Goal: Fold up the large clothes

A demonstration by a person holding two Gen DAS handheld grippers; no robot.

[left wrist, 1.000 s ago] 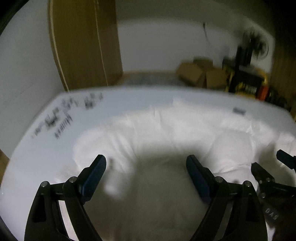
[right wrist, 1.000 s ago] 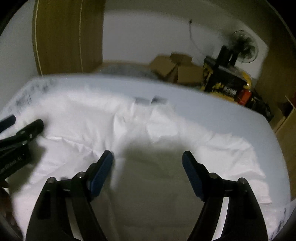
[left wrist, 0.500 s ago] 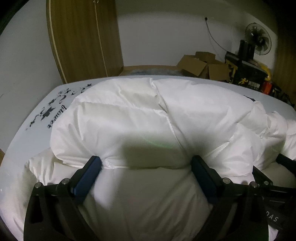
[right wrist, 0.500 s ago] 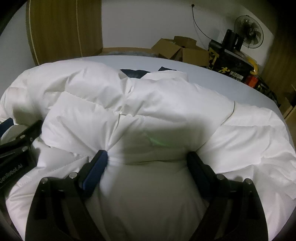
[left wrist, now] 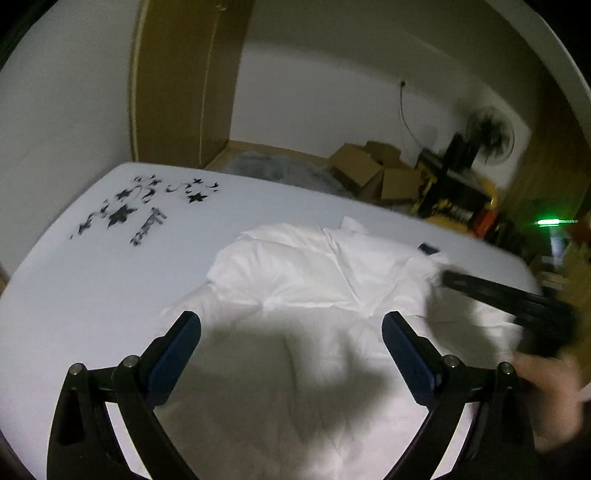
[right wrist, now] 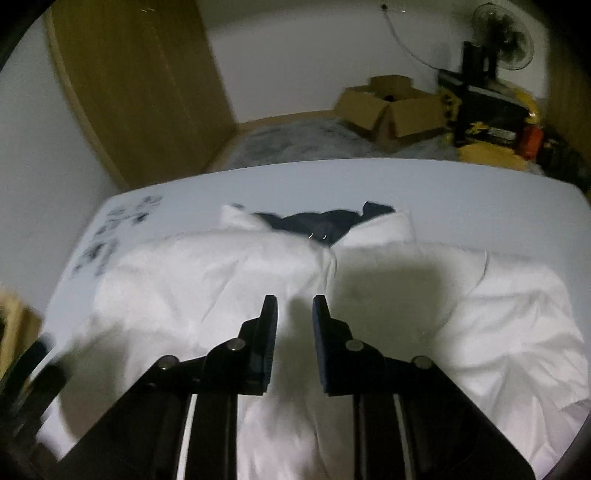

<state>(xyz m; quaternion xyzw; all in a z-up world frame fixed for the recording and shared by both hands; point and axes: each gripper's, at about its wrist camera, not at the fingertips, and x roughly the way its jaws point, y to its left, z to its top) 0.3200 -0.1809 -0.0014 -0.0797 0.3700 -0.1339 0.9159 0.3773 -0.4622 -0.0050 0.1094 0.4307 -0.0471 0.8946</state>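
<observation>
Overhead, the left gripper (left wrist: 290, 345) hung wide open above a white padded jacket (left wrist: 325, 295) spread on the bed (left wrist: 110, 288), while the right gripper (right wrist: 294, 314), fingers narrowly parted, held nothing.

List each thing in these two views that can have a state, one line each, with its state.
Left tool: open, empty, above the jacket.
Right tool: narrowed to a small gap, nothing visibly clamped.
White puffer jacket: lying rumpled on the bed, dark lining showing at the collar.
Bed sheet: spread flat, black star print near one corner.
Cardboard boxes: flaps open, on the floor.
Fan: cannot tell whether running.
</observation>
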